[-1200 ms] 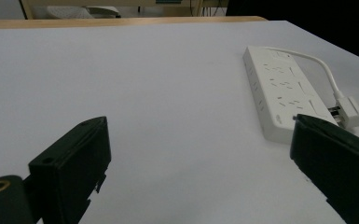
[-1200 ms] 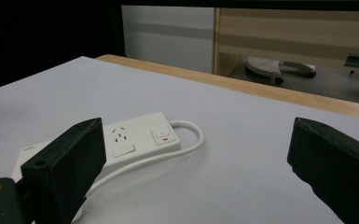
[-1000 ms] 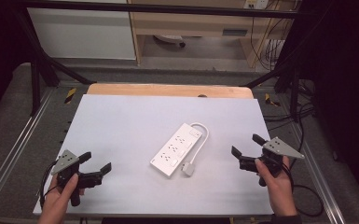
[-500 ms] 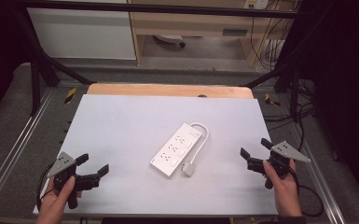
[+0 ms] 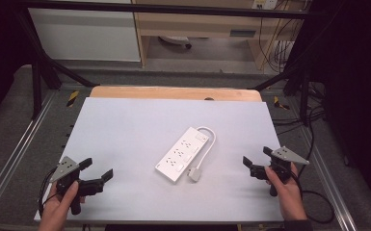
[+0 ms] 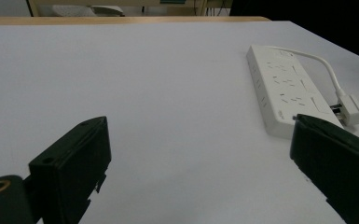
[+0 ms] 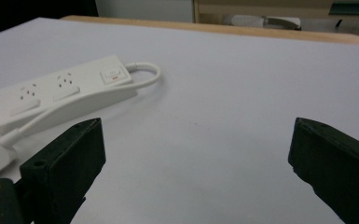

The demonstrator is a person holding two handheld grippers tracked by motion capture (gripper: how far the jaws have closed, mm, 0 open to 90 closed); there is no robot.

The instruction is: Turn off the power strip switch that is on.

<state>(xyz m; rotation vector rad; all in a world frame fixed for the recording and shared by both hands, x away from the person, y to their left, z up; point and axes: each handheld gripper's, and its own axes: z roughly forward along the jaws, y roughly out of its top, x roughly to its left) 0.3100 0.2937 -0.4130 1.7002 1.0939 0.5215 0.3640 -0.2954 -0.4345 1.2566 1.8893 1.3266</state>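
A white power strip [image 5: 182, 155] lies diagonally at the middle of the white table top [image 5: 125, 125]. Its short cable [image 5: 211, 137] loops back alongside it and ends in a white plug [image 5: 194, 174] resting at the near end. My left gripper [image 5: 96, 169] is held low at the near left, open, with nothing between its jaws. In the left gripper view the gripper [image 6: 200, 126] has the strip [image 6: 286, 88] and plug [image 6: 352, 108] ahead to the right. My right gripper [image 5: 257, 157] is at the near right, open and empty. In the right gripper view the gripper [image 7: 198, 128] has the strip [image 7: 60, 86] to the left.
A wooden strip [image 5: 173, 92] borders the table's far edge. Metal rails [image 5: 14, 144] run along both sides, and dark frame posts [image 5: 36, 72] stand at the back corners. Loose cables [image 5: 313, 144] lie on the floor to the right.
Both hands have drifted a little outward and toward the near edge, the right one more than the left. The power strip has not moved, and both grippers stay open.
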